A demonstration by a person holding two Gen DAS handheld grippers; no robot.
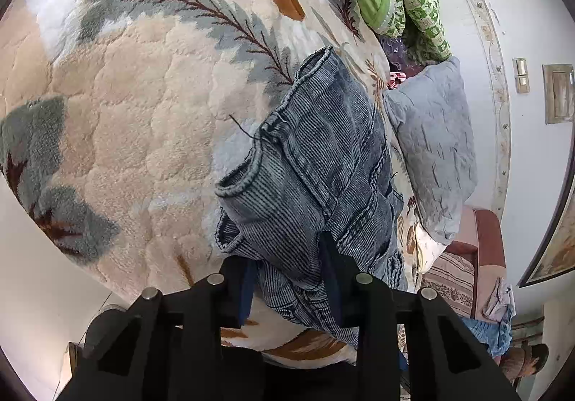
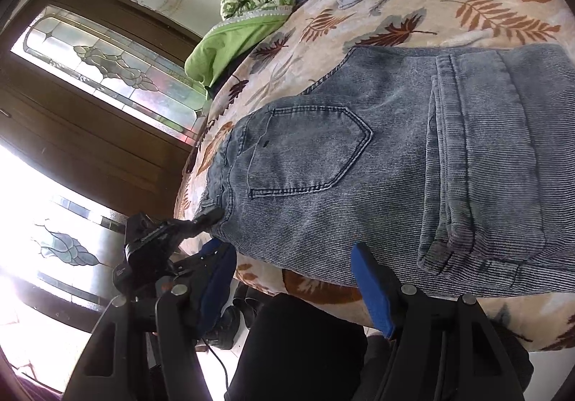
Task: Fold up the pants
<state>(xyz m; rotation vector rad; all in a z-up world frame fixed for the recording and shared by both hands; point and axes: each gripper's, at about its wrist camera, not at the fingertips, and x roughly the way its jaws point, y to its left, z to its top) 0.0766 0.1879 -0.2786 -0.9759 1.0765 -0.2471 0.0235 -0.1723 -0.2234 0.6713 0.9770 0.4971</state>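
Faded blue jeans (image 2: 359,156) lie folded on a leaf-patterned blanket (image 2: 413,23), back pocket up, legs doubled over at the right. In the left wrist view the jeans (image 1: 323,163) sit bunched between my left gripper's fingers; the left gripper (image 1: 291,278) is shut on the waistband edge. It also shows in the right wrist view (image 2: 206,217), pinching the waistband at the bed's edge. My right gripper (image 2: 291,268) is open at the near edge of the jeans, its blue-padded fingers (image 2: 373,286) apart and holding nothing.
A grey quilted pillow (image 1: 431,149) and a green patterned quilt (image 1: 413,1) lie at the far side of the bed. The bed edge drops off near both grippers. A wooden door with leaded glass (image 2: 107,66) stands to the left.
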